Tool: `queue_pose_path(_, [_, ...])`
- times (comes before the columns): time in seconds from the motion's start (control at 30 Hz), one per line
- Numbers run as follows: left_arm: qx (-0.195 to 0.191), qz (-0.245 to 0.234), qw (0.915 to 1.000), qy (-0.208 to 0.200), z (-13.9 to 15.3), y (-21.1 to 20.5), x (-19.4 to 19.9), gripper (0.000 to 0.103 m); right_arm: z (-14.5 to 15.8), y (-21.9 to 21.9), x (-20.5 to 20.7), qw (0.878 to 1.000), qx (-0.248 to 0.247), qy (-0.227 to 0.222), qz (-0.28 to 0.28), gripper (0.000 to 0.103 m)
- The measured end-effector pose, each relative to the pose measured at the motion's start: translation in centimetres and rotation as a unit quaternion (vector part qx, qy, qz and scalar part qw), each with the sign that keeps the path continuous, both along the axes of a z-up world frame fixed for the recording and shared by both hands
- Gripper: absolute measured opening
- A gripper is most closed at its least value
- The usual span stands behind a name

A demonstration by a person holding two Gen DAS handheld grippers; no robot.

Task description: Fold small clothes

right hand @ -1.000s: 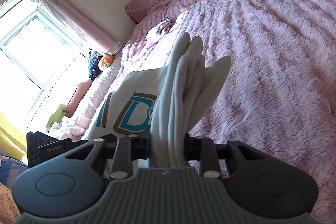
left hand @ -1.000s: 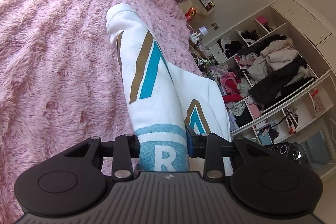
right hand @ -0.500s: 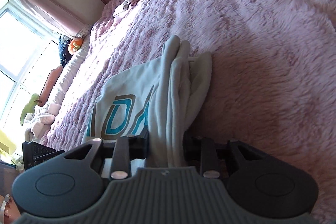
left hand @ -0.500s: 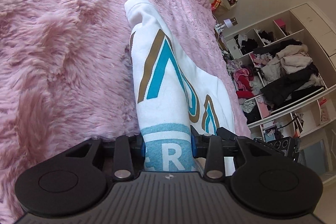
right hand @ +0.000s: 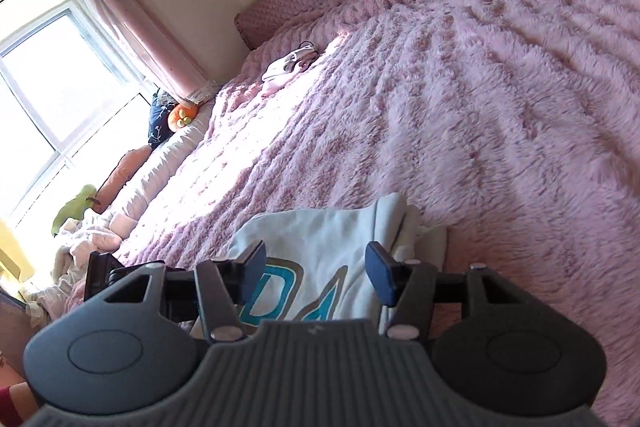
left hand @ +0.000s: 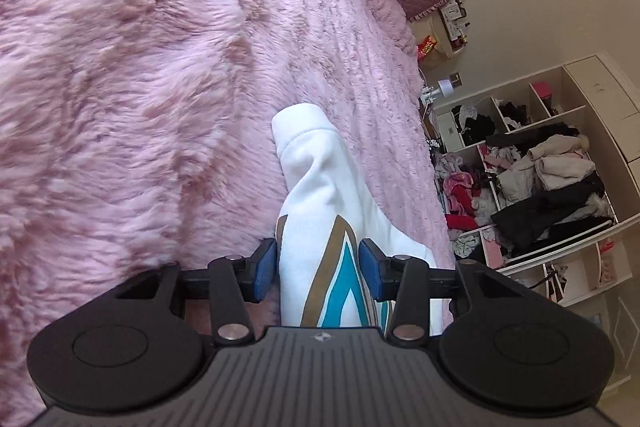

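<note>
Since a second ago both claws have sunk toward the bed (right hand: pixel 500 87) and let go. The left claw (left hand: pixel 318 271) and right claw (right hand: pixel 316 273) are opening, the white sweatshirt (left hand: pixel 320 211) lying loose between each claw's pads on the bed.

Pink fluffy bedspread (right hand: pixel 500 75); sunlit window (right hand: pixel 44 87); cluttered white shelves (left hand: pixel 540 179).

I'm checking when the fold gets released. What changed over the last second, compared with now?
Both grippers came down toward the pink blanket and let go: left gripper and right gripper are opening, no longer pinching the white garment, which now lies folded on the bed between their fingers. Blanket and room are unchanged.
</note>
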State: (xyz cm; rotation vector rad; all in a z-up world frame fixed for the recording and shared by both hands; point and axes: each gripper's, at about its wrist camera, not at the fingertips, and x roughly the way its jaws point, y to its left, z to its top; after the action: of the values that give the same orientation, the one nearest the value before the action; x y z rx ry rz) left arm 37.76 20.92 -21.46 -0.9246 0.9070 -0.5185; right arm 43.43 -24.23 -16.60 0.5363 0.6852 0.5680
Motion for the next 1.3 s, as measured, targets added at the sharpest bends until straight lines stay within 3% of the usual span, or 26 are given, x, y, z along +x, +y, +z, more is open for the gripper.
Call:
queue_pose_path(0.13, [-0.01, 0.015, 0.9998, -0.009, -0.9, -1.3, 2.9, 0.05, -1.3, 2.0, 2.3, 0.999, -0.035, 0.005, 0.006, 0.052])
queue_pose_path(0.2, [-0.01, 0.032, 0.9986, -0.041, -0.5, -1.4, 3.8, 0.049, -2.4, 2.2, 3.4, 0.999, -0.051, 0.015, -0.013, 0.05])
queue_pose_path(0.3, [0.039, 0.04, 0.9937, -0.097, 1.0, -2.0, 4.6, 0.044, -4.2, 1.4, 4.9, 0.998, -0.04, 0.038, -0.037, 0.048])
queue_pose_path(0.33, [0.061, 0.046, 0.9928, -0.093, 1.2, -2.0, 4.9, 0.044, -4.8, 1.1, 5.2, 0.998, -0.031, 0.046, -0.043, 0.048])
queue_pose_path(0.47, [0.075, 0.06, 0.9916, -0.087, 2.0, -1.5, 4.1, 0.043, -5.1, 0.4, 5.4, 0.997, -0.019, 0.055, -0.052, 0.044])
queue_pose_path(0.57, [0.106, 0.055, 0.9862, -0.115, 4.4, -0.6, 1.0, 0.043, -2.6, 0.0, 3.2, 0.998, -0.028, 0.027, -0.044, 0.048])
queue_pose_path(0.63, [0.118, 0.038, 0.9838, -0.13, 6.1, -0.6, -2.5, 0.044, -0.5, -0.1, -0.3, 0.999, -0.034, -0.008, -0.024, 0.05])
queue_pose_path(0.77, [0.159, 0.012, 0.9777, -0.138, 8.7, -2.1, -9.6, 0.048, 2.2, 0.6, -7.9, 0.988, -0.123, -0.09, -0.027, 0.068])
queue_pose_path(0.93, [0.179, -0.007, 0.9756, -0.127, 9.9, -5.1, -17.2, 0.057, 2.8, 2.3, -15.0, 0.977, -0.161, -0.141, 0.02, 0.067])
queue_pose_path(1.03, [0.193, -0.005, 0.974, -0.118, 9.7, -6.9, -20.1, 0.06, 2.2, 3.4, -16.6, 0.971, -0.191, -0.141, 0.019, 0.067])
queue_pose_path(1.13, [0.204, 0.005, 0.971, -0.125, 9.2, -8.2, -22.3, 0.06, 1.3, 3.3, -17.0, 0.978, -0.172, -0.115, 0.011, 0.067])
queue_pose_path(1.23, [0.176, 0.004, 0.9773, -0.118, 8.2, -8.8, -22.9, 0.061, 0.6, 3.4, -17.6, 0.983, -0.15, -0.103, 0.007, 0.067])
queue_pose_path(1.3, [0.201, 0.002, 0.9726, -0.116, 7.5, -9.5, -23.0, 0.061, 0.1, 3.7, -17.6, 0.984, -0.149, -0.097, 0.009, 0.067])
